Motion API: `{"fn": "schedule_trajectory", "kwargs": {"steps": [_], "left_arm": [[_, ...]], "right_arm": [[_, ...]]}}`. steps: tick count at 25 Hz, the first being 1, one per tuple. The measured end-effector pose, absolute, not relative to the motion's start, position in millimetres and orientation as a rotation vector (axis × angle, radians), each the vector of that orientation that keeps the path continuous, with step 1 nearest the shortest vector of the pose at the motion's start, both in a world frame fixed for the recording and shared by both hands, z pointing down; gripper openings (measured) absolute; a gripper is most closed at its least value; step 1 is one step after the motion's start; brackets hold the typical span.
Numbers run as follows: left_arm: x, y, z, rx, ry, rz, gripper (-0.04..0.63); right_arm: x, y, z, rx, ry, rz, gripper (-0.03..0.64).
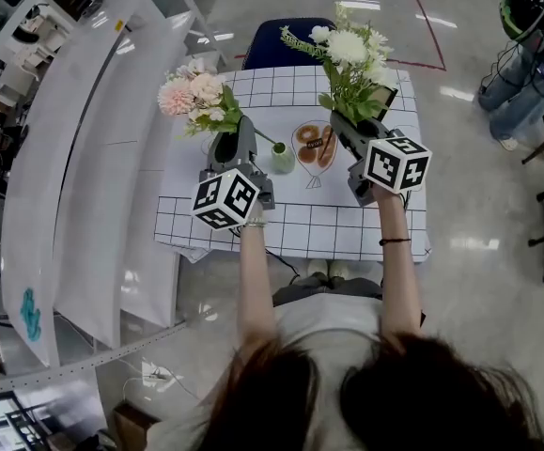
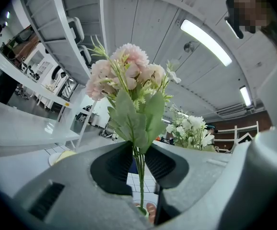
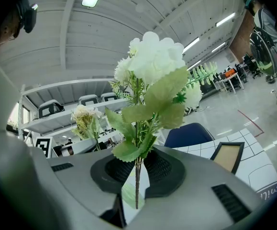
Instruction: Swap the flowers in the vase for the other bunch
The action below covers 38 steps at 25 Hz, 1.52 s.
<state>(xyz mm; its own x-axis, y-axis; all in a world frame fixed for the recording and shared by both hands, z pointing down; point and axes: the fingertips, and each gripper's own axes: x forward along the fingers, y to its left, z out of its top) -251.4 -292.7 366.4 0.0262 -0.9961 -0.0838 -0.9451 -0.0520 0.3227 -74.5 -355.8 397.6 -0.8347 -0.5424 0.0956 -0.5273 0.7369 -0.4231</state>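
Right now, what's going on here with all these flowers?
A person works two handheld grippers over a checked table. The left gripper clamps the pink bunch in its jaws, its stem end right at the small green vase. The right gripper clamps the white bunch, held alongside.

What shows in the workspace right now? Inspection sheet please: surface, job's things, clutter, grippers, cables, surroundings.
Surface: table under a white grid-pattern cloth.
Job's things: pink bunch held with its stem ends at the mouth of the green vase, in or out unclear; white bunch held clear above the table; vase upright.
Clutter: food picture on the cloth; picture frame near the far right corner.
Grippers: left gripper shut on the pink stems; right gripper shut on the white stems.
Cables: nothing seen on the table.
Surroundings: blue chair behind the table; white shelving on the left.
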Motion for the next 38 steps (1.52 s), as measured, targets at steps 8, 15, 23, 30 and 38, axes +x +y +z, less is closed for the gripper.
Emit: {"fn": "schedule_trajectory", "kwargs": {"steps": [8,15,23,30,38], "left_arm": [[-259,-285,360,2.108,-2.062,-0.445,0.084],[-265,-278,361,2.086,-2.087,-0.453,0.084],[-272,-270,365,2.056,-2.116,-0.436,0.084],[-284,-259,371,2.004,-2.134,-0.454,0.084],[-286,-251,380,1.968,-2.136,-0.433,0.075]], "right_arm": [[-79,-354,398,-0.876,2.904,-0.687,0.053],[-85,-351,398,-0.853,2.91,-0.688,0.054],[-90,-347,398,-0.837,2.916,-0.693,0.054],[-92,-344,398,-0.832,2.92,-0.699,0.054],[-92,-339,398,-0.828,2.921,-0.699,0.053]]}}
